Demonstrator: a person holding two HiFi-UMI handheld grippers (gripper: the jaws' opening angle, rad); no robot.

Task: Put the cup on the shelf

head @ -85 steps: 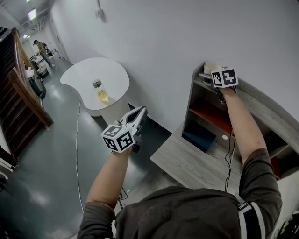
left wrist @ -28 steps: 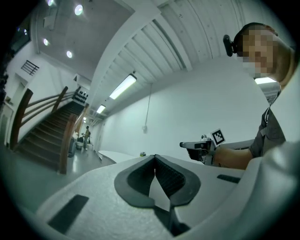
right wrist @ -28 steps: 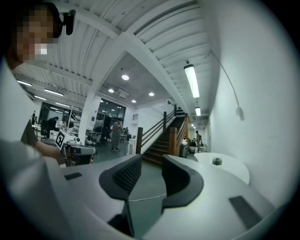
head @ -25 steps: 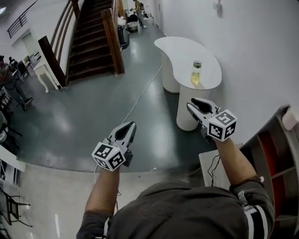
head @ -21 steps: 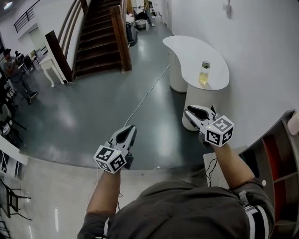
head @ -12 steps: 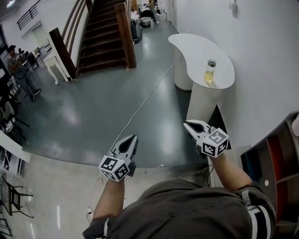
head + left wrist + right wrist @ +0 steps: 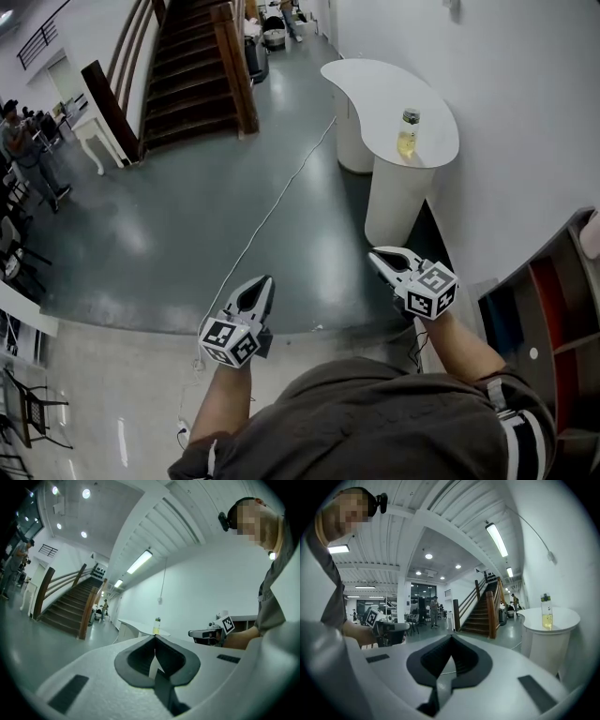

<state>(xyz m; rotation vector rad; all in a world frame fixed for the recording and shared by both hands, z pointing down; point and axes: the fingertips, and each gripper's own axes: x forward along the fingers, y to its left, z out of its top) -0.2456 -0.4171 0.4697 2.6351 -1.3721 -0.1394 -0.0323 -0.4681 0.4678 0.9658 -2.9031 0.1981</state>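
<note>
The cup, pale and small, stands on top of the wooden shelf at the far right edge of the head view. Both grippers are held out in front of me, away from it, over the dark floor. My right gripper is shut with nothing in it, its jaws meeting at the tips. My left gripper is also shut and empty. Each gripper shows in the other's view: the right gripper and the left gripper.
A white curved table stands ahead by the wall with a bottle of yellow liquid on it. A wooden staircase rises at the back. A cable runs across the floor. People and chairs are at the left.
The right gripper has left the cup on the shelf top, come away to the left and shut its jaws. Both grippers have dropped closer to my body; the view has swung off the shelf.
</note>
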